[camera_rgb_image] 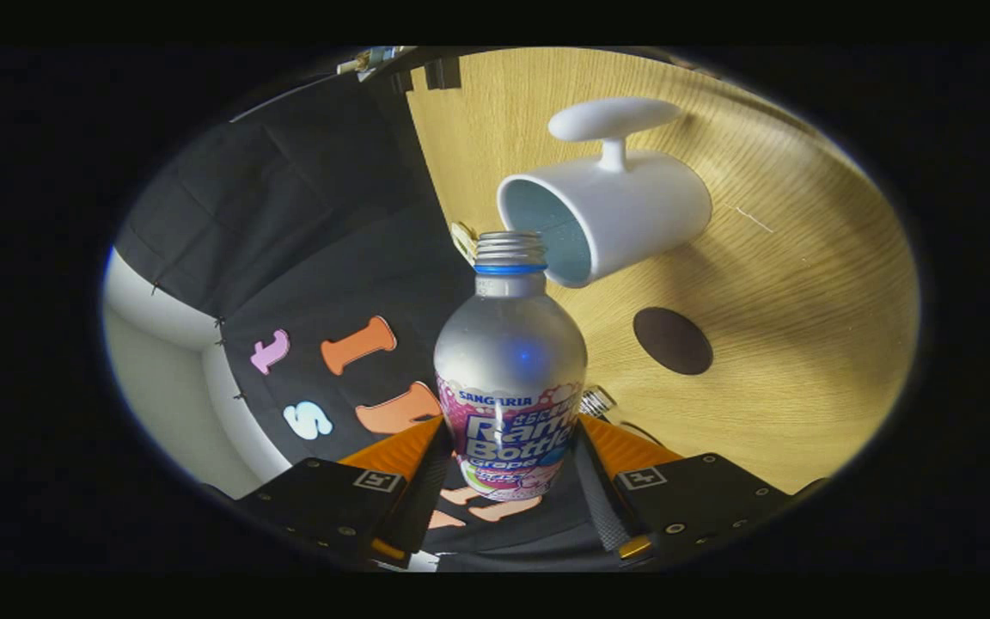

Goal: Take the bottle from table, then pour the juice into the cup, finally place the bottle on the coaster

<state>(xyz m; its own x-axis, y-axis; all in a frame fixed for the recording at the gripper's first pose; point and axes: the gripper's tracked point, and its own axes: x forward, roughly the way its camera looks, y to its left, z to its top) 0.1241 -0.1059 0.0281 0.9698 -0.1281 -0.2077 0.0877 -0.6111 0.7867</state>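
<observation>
My gripper (510, 451) is shut on a silver bottle (510, 344) with a purple label, both fingers pressing its lower body. The whole view is rolled sideways, so the bottle is tipped. Its cap is off, and the threaded mouth (510, 248) sits right at the rim of a white cup (611, 211) with a pale blue inside. The cup stands on the wooden table (804, 301), its handle pointing away from the bottle. No liquid stream is visible. A dark round coaster (672, 340) lies on the table beside the cup, just beyond my fingers.
The black cloth wall (306, 241) runs along the table's far edge, close behind the bottle. A white surface (160, 344) shows past the cloth. Open wood lies around the coaster and beyond the cup.
</observation>
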